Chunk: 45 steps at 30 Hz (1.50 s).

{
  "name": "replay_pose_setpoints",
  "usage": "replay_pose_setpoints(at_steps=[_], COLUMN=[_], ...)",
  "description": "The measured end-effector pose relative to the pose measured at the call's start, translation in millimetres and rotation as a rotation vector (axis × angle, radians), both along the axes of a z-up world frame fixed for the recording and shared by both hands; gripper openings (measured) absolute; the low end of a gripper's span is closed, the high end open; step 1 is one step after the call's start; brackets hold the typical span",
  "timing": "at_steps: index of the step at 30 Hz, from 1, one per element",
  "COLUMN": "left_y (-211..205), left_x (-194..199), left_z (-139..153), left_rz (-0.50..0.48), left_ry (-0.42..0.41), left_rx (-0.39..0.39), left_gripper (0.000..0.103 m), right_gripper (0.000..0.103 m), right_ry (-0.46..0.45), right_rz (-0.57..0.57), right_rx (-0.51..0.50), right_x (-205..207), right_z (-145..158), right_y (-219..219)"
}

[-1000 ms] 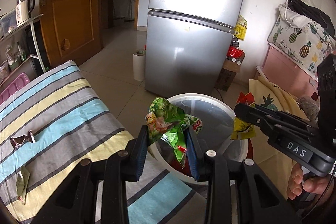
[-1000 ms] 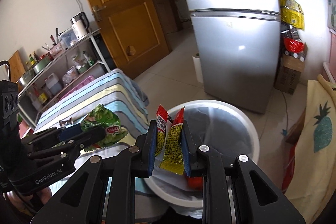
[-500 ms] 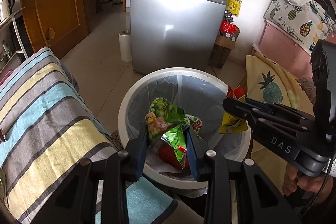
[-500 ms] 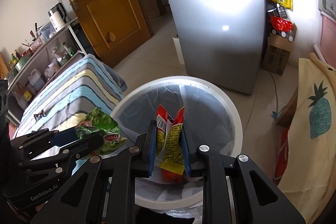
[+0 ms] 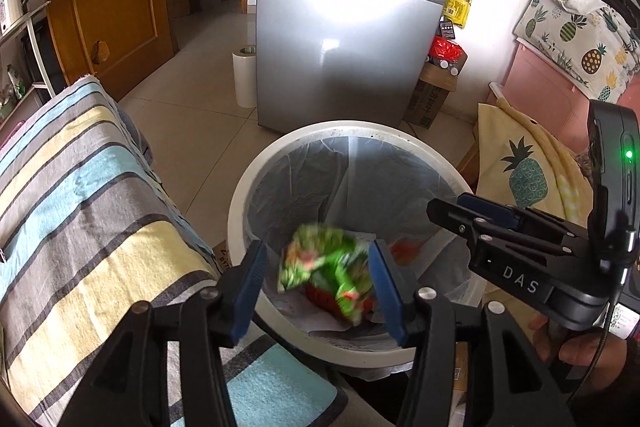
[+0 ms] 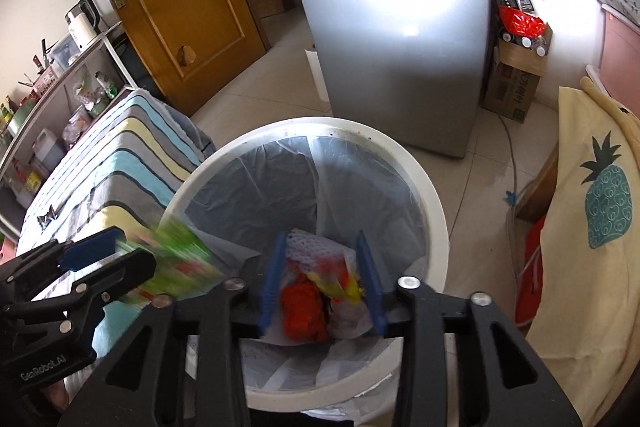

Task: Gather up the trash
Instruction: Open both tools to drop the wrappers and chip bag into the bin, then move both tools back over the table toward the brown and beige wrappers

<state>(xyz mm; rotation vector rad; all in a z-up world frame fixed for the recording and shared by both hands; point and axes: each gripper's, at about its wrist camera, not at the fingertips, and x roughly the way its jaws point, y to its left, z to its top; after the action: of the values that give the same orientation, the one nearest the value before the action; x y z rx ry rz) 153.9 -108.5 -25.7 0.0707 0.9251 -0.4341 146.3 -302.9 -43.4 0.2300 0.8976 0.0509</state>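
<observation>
left gripper (image 5: 318, 281) fingers opening, green wrapper (image 5: 324, 265) loose between them, right gripper (image 6: 322, 279) fingers opening, empty, over bin (image 6: 434, 195)

Both wrist views above bin (image 5: 240, 195)

Both grippers are matte black plastic frames with triangular cut-outs, silver screw heads and blue rubber pads on the fingers. The right gripper (image 5: 444, 205) bears white letters "DAS", a boxy black module with a green light, and a thin black cable. The left gripper (image 6: 132, 247) is marked "GenRobot.AI".
</observation>
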Motion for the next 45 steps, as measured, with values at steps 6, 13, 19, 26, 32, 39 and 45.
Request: replay_pose_setpoints(at_steps=[6,13,19,26,32,39,45], left_y=[7.0,22.2,41.6,67.9,90.3,125.6,165.7], left_x=[-3.3,-11.9,-19.3,-31.0,-39.4,-51.0,-61.2], left_z=[4.5,15.9,26.3,36.2,41.4,44.3,42.9], left_rz=[0.018,0.044,0.087,0.148,0.196,0.281,0.368], left_ry=[-0.016,-0.062,-0.085,-0.116,-0.135,-0.156,-0.171], left_rx=[-0.003,0.005,-0.014,-0.03,-0.037,-0.028,-0.019], left_gripper=[0.063,0.065,0.068,0.07,0.07,0.071,0.072], right_gripper=[0.045,0.045,0.045,0.046,0.054,0.055,0.055], right_ry=[-0.009,-0.034,-0.058,-0.098,-0.13,-0.155,-0.177], right_rz=[-0.004,0.002,0.001,0.032,0.066,0.13,0.197], right_rx=[-0.004,-0.008,-0.009,-0.014,-0.01,-0.005,0.004], right_x=[-3.0,-8.6,-15.0,-22.9,-26.6,-27.3,-25.8], right_z=[4.3,13.0,21.5,35.1,46.5,54.5,60.9], right_y=[2.9,10.6,18.4,36.0,53.1,79.7,112.0])
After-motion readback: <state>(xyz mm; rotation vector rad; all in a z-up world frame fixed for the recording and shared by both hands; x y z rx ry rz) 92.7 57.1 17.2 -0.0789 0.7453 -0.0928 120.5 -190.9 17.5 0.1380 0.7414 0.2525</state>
